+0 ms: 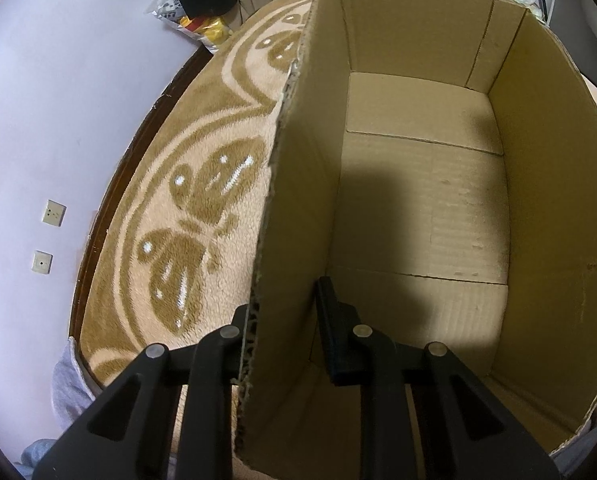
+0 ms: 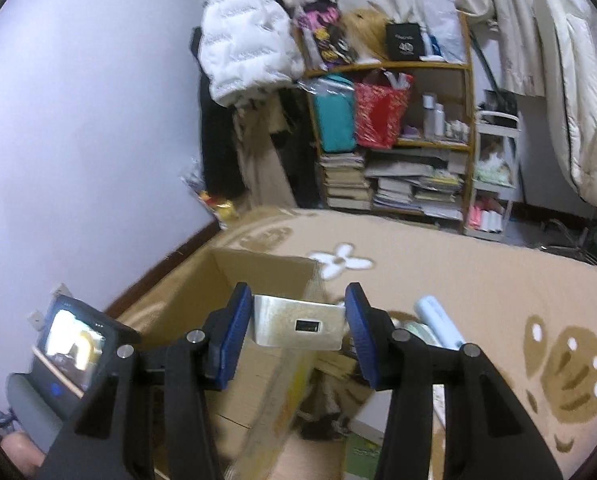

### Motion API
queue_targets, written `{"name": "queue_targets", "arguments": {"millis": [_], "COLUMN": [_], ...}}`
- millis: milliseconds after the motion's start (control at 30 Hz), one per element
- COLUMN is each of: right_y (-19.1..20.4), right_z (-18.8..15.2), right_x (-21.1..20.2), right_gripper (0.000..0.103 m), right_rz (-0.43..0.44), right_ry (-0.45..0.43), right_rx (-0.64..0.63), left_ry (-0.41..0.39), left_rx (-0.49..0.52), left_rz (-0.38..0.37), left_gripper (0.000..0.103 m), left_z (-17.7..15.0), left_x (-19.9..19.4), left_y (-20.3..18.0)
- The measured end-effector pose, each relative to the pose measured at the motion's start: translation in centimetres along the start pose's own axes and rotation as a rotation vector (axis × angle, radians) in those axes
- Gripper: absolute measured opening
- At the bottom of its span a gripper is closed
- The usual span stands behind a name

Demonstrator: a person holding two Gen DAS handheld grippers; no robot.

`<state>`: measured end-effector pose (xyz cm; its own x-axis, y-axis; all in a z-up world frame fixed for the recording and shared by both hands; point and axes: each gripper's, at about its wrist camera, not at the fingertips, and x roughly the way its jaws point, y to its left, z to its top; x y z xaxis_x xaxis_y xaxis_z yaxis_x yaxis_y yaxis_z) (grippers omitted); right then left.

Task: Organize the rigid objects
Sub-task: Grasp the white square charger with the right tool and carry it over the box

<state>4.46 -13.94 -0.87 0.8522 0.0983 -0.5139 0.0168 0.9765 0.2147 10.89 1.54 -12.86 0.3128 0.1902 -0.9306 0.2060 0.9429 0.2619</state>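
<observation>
An open cardboard box (image 1: 422, 200) stands empty on the patterned carpet. My left gripper (image 1: 284, 312) straddles the box's left wall (image 1: 294, 240), one finger outside and one inside. The wall sits against the outer finger, with a gap to the inner finger (image 1: 334, 320). In the right wrist view, my right gripper (image 2: 298, 326) with blue pads (image 2: 230, 344) is shut on the silver end of a long carton (image 2: 298, 326) with a yellowish, blurred side. The carton hangs over the near right corner of the box (image 2: 258, 276).
A pale blue tube (image 2: 438, 320) and other loose items (image 2: 330, 364) lie on the carpet (image 2: 478, 280) right of the box. A device with a lit screen (image 2: 74, 344) is at the left. Cluttered shelves (image 2: 398, 140) stand behind, and the wall (image 1: 58, 100) runs along the carpet's left edge.
</observation>
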Motion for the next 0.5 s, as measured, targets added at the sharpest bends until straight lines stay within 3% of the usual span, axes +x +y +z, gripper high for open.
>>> {"name": "queue_targets", "arguments": {"millis": [500], "right_y": [1.9], "right_z": [-3.1], "right_x": [3.0], "right_gripper": [0.051], "right_rz": [0.057], "right_ry": [0.105], "right_rx": [-0.048], "left_ry": [-0.001], "left_rx": [0.011], "left_rz": [0.015], "left_gripper": [0.020], "left_z": [0.1], "left_x": [-0.4], "left_y": [0.0]}}
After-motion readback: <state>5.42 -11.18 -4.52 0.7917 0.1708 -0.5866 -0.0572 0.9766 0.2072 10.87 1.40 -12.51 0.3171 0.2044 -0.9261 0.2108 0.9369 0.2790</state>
